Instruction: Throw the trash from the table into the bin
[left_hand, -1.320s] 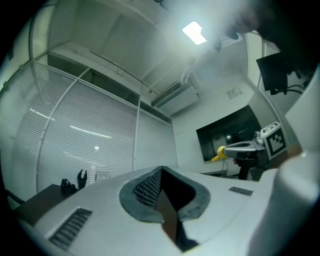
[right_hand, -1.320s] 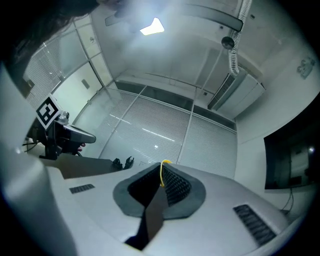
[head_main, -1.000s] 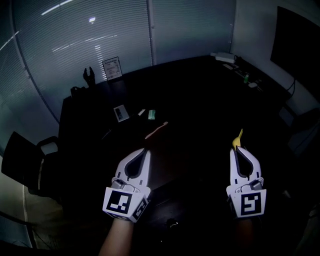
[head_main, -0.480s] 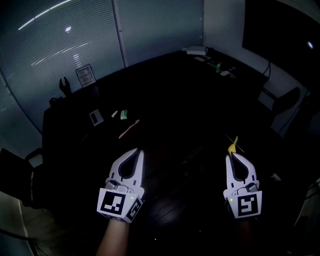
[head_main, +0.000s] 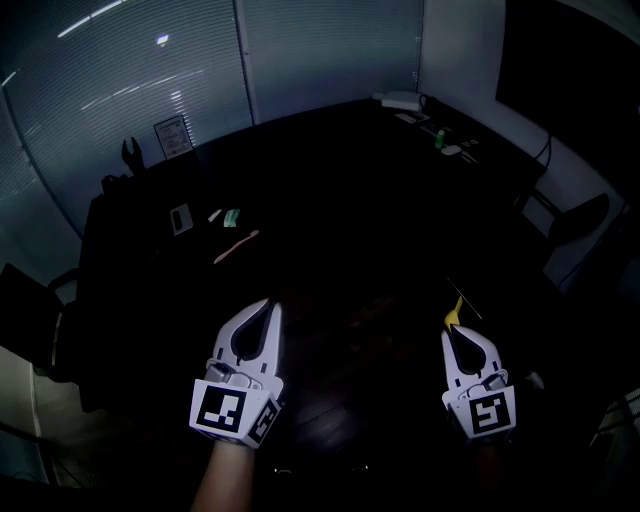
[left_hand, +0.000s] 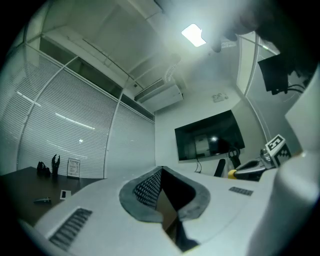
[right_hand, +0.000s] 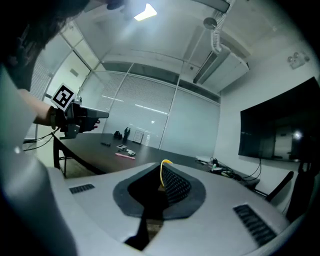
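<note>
Care matters now: the right tongs, clamped on the thin yellow scrap of trash sticking from their tips near the long dark desk, should hold that pinch until the unseen bin lies beneath, while the closed, seemingly empty left tongs wait aside.

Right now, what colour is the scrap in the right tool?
Yellow scrap, best in the head view.
</note>
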